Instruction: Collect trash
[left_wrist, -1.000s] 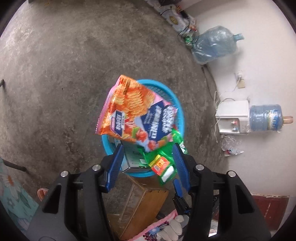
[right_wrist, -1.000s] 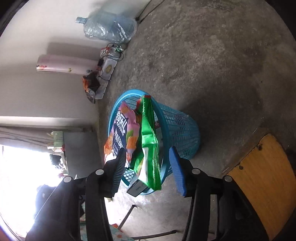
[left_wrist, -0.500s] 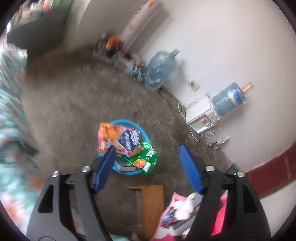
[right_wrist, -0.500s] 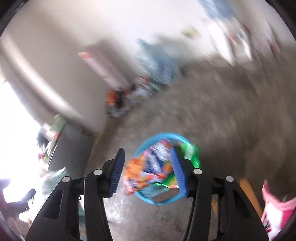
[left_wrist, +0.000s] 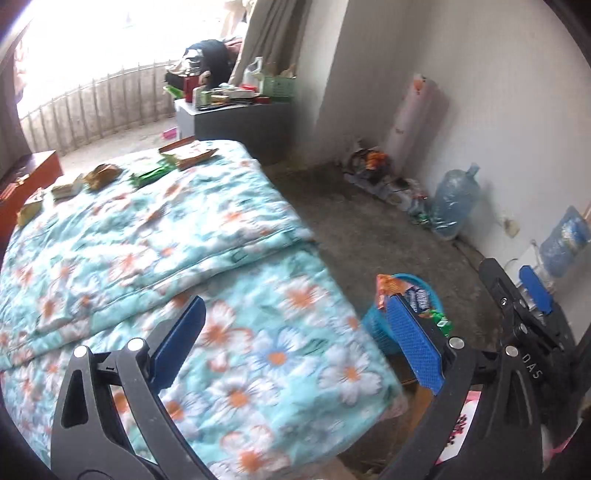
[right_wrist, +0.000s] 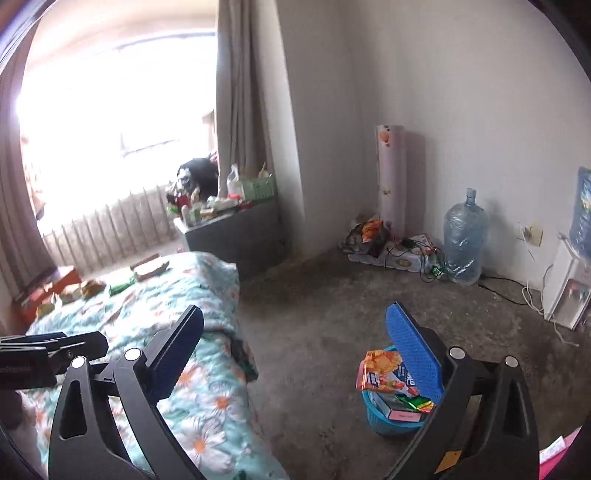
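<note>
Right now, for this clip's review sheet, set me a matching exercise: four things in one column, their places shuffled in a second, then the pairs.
Things:
1. orange snack bag
2. green wrapper
3. empty water jug
4. pink-white roll

Places:
A. standing on the floor by the wall
B. lying on the floral quilt
C. sticking out of the blue basket
D. upright in the room's corner

Pairs: 1-C, 2-B, 3-A, 4-D
</note>
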